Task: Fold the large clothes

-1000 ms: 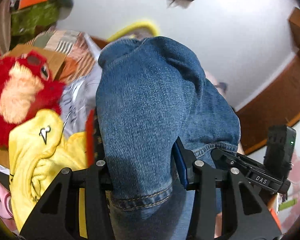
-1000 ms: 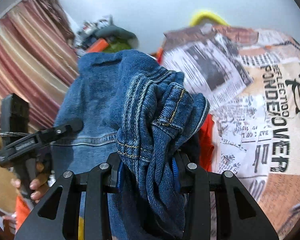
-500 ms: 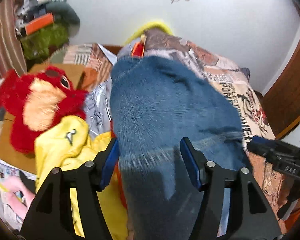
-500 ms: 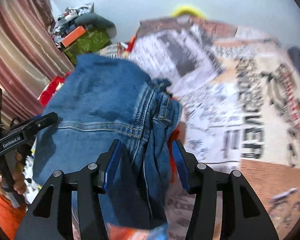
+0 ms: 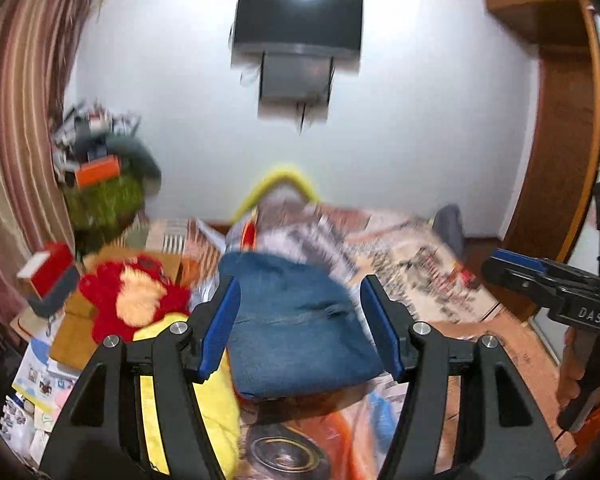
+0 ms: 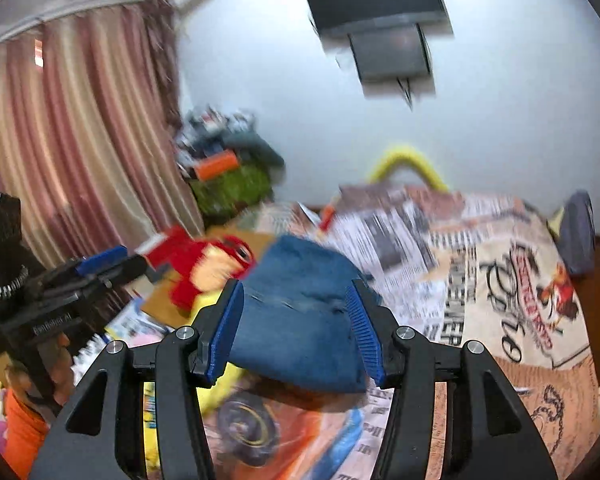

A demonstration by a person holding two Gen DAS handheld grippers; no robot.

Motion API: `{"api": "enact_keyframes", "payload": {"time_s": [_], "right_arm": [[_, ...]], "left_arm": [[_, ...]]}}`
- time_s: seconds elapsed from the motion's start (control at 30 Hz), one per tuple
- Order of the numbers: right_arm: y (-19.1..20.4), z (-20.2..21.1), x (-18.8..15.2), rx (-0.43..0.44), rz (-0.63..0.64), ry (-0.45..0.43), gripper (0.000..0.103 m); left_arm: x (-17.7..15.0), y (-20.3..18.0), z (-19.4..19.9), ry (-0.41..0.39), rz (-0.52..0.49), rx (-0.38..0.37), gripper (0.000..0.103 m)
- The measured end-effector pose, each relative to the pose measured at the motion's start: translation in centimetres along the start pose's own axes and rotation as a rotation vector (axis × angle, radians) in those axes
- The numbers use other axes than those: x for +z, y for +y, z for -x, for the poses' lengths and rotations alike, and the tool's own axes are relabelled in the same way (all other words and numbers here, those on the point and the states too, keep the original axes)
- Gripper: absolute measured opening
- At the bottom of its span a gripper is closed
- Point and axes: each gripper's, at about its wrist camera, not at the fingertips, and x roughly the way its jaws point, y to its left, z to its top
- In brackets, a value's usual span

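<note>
So both my grippers are spread wide with nothing in them: the left gripper has its blue pads apart, and the right gripper is the same. Just past the fingertips, the folded jeans sit in a chunky blue bundle on the bed, which is covered in a newspaper-print blanket with orange patches. The jeans show up between the fingers in both views but aren't touching either pad as far as I can tell. To the left of the jeans there's a yellow garment, and behind that a red plush toy on some cardboard. Further back in the left corner is a heap of stuff by the striped curtain, and up on the white wall hangs a TV. Everything's a bit motion-blurred.
</note>
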Motion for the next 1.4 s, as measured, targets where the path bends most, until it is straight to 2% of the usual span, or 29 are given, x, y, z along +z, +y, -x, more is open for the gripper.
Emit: {"api": "enact_keyframes", "payload": {"time_s": [0.1, 0.27, 0.4, 0.47, 0.5, 0.53, 0.57, 0.6, 0.63, 0.8, 0.93, 1.4], "right_arm": [[1.8, 3.9, -0.6, 0.022, 0.022, -0.091, 0.049], [3.7, 9.1, -3.2, 0.045, 0.029, -0.201, 0.049], [5.0, 11.5, -5.0, 0.022, 0.042, -0.237, 0.049], [5.5, 11.9, -5.6, -0.013, 0.067, -0.251, 0.049], [5.8, 12.1, -5.8, -0.03, 0.076, -0.256, 0.05], [5.9, 12.2, -6.0, -0.045, 0.079, -0.259, 0.05], [6.1, 12.3, -6.1, -0.057, 0.077, -0.261, 0.051], [6.1, 12.4, -6.2, -0.067, 0.072, -0.262, 0.059], [6.1, 12.3, -6.3, -0.086, 0.064, -0.264, 0.071], [6.3, 12.2, -6.5, -0.163, 0.07, -0.277, 0.087], [6.8, 12.5, -6.8, -0.193, 0.093, -0.285, 0.098], [6.9, 12.7, -7.5, -0.197, 0.107, -0.274, 0.1]], "left_arm": [[-0.4, -1.9, 4.8, -0.083, -0.003, -0.007, 0.061], [-3.0, -5.4, 11.5, -0.236, -0.053, 0.053, 0.062], [-5.6, -7.1, 14.7, -0.28, -0.046, 0.06, 0.062], [-6.4, -7.5, 15.6, -0.293, -0.035, 0.06, 0.068], [-6.9, -7.8, 16.1, -0.301, -0.034, 0.071, 0.078], [-7.2, -7.9, 16.5, -0.309, -0.034, 0.088, 0.091], [-7.6, -8.1, 16.9, -0.327, -0.037, 0.115, 0.097], [-8.1, -8.3, 17.4, -0.349, -0.04, 0.14, 0.103], [-8.4, -8.4, 17.6, -0.362, -0.039, 0.152, 0.103], [-8.7, -8.2, 17.8, -0.32, -0.015, 0.127, 0.103], [-9.5, -8.5, 18.2, -0.315, -0.026, 0.154, 0.103], [-10.5, -8.5, 17.7, -0.282, -0.01, 0.168, 0.103]]}}
